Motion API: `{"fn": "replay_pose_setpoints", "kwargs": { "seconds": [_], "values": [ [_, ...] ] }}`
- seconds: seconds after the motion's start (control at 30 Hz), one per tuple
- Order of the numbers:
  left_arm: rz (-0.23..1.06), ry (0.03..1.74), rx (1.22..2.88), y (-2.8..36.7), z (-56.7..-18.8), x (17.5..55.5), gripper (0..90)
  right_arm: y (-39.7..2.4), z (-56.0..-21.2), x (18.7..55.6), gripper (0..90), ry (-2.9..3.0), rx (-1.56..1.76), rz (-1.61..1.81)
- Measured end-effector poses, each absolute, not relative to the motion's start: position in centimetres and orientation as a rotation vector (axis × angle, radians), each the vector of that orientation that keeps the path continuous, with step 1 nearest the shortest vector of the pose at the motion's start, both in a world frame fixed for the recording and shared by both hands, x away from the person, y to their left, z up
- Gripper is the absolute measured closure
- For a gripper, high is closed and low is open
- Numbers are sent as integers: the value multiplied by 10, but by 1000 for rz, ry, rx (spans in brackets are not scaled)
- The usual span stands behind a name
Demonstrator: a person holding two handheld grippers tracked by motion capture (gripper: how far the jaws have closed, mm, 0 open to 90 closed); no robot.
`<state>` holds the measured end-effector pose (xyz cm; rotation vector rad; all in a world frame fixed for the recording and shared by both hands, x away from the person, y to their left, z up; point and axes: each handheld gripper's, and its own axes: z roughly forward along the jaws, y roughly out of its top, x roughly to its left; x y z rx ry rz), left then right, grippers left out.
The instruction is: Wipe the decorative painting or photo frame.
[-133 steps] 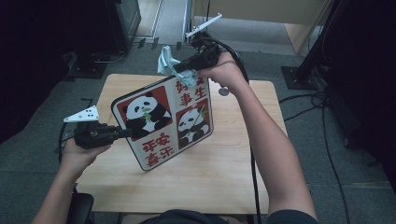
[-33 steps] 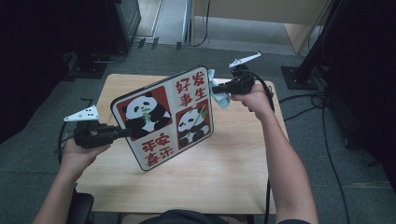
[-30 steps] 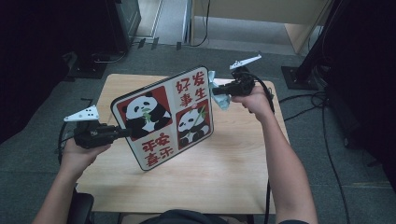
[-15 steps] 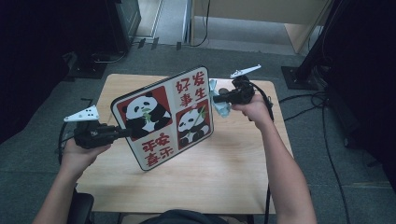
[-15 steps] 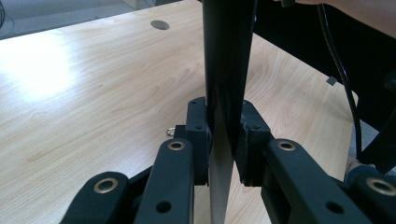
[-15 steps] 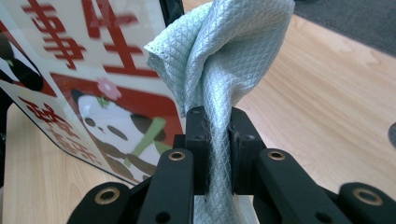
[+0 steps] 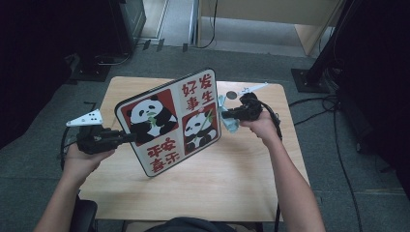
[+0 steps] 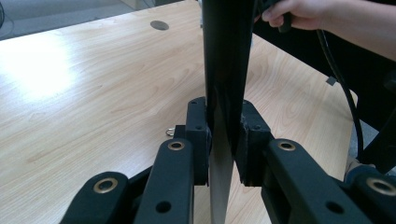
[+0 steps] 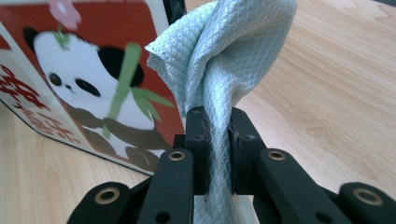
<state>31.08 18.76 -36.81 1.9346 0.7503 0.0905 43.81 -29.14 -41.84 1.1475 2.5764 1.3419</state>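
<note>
Wood table [image 7: 232, 183] — left gripper [image 8: 223, 140] clamps panda board [image 7: 169, 121], right gripper [image 9: 217, 135] pinches cloth [image 9: 224, 56].

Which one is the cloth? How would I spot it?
Find the wooden table, then the big panda board held upright over it. At the board's right edge, the right gripper pinches a small cloth: pale blue-green, crumpled, with a tiny diamond weave.

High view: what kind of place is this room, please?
Probably a lab or studio set up for recording, not a home. A small wooden table stands alone on grey carpet, cables trail over the floor, and a black stand base and dark equipment surround it.
</note>
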Motion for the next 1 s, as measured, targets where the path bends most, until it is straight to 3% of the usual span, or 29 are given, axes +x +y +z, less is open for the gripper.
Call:
{"fn": "replay_pose_setpoints", "kwargs": {
  "seconds": [1.0],
  "values": [
    [95,748,1937,188,-369,311,779,-294,-469,423,810,2570,1240,1281]
  ]
}}
